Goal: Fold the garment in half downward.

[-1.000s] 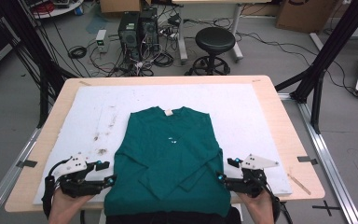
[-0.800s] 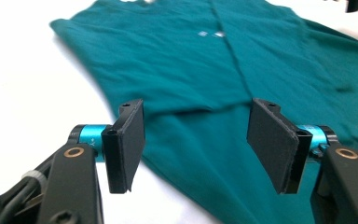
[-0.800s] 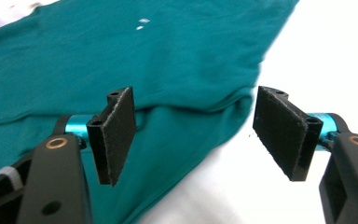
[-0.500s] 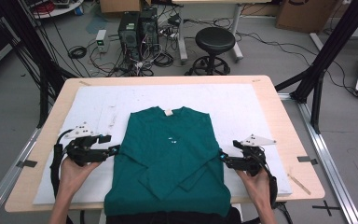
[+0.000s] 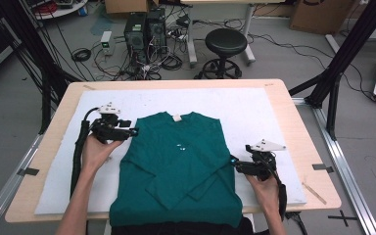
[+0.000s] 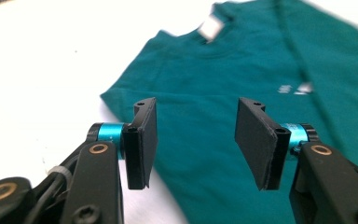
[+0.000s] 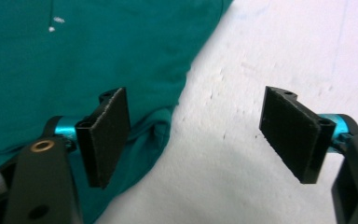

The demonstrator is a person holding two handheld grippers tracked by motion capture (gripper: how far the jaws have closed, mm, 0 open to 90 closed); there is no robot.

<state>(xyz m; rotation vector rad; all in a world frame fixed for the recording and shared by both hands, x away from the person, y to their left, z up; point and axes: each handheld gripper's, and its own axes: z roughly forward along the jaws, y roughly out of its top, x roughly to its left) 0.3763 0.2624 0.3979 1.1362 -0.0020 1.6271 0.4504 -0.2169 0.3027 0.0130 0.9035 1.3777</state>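
The green sweater (image 5: 178,166) lies flat, front down, in the middle of the white pad (image 5: 254,112) that covers the bench (image 5: 284,93). Its sleeves are folded in across the body, and its hem hangs over the near edge.

Judged from its drape, the sweater is a soft, light knit: limp, not slippery, not fragile. It would sag and crease if lifted at a single point. The best holds look to be the doubled cloth at the shoulder and the folded side edge, one on each side.

The fabric is matte, with a ribbed neckline, a small white label (image 5: 177,117) at the collar and a few pale specks. The pad is faintly pitted.

The left hand-held gripper (image 5: 133,132) has just been closing but remains spread, above the left shoulder, with nothing between its jaws. The right hand-held gripper (image 5: 233,163) is spread wide and empty at the right side edge.
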